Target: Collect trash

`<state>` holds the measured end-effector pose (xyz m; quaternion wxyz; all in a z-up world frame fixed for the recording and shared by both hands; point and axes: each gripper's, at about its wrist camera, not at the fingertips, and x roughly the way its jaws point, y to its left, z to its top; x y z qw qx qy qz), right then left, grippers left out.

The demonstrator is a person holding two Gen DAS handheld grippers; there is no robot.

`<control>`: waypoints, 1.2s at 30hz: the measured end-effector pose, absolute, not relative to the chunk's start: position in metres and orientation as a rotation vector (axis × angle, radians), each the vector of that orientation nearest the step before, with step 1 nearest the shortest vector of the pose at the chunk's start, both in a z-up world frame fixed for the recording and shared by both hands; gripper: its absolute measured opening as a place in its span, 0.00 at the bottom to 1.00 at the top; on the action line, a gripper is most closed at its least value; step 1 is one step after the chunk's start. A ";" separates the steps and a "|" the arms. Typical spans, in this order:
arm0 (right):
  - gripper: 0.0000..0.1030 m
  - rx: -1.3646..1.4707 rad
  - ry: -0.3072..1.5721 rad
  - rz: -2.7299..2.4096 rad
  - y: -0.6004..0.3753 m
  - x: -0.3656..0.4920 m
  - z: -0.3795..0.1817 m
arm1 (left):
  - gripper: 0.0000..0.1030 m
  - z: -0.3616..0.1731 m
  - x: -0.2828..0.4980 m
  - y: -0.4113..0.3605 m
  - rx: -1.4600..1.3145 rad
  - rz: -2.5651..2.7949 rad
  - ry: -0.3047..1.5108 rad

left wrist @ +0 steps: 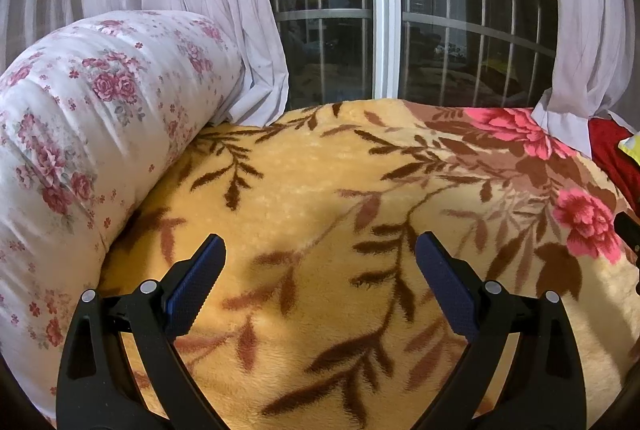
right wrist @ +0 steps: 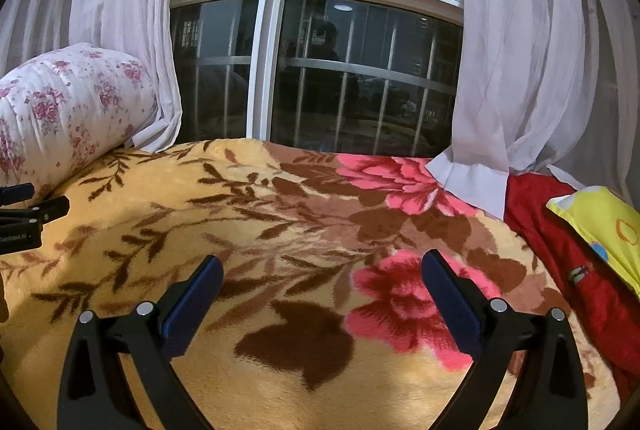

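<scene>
No trash shows in either view. My left gripper is open and empty, held just above a yellow fleece blanket with brown leaves and pink flowers. My right gripper is open and empty above the same blanket, nearer its pink flowers. The left gripper's body also shows at the left edge of the right wrist view.
A rolled white quilt with pink roses lies along the left side of the bed. A dark window with bars and white curtains stands behind. A red cloth and a yellow pillow lie at the right.
</scene>
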<state>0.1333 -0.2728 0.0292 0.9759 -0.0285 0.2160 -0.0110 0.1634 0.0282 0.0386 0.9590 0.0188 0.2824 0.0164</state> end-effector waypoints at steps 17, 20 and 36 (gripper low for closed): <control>0.95 -0.039 0.448 -0.034 -0.283 0.139 0.022 | 0.91 0.036 0.162 0.025 0.058 0.035 0.566; 0.95 -0.037 0.451 -0.033 -0.283 0.139 0.021 | 0.91 0.036 0.162 0.025 0.058 0.035 0.567; 0.95 -0.056 0.460 -0.012 -0.278 0.139 0.019 | 0.91 0.037 0.160 0.031 0.053 0.067 0.538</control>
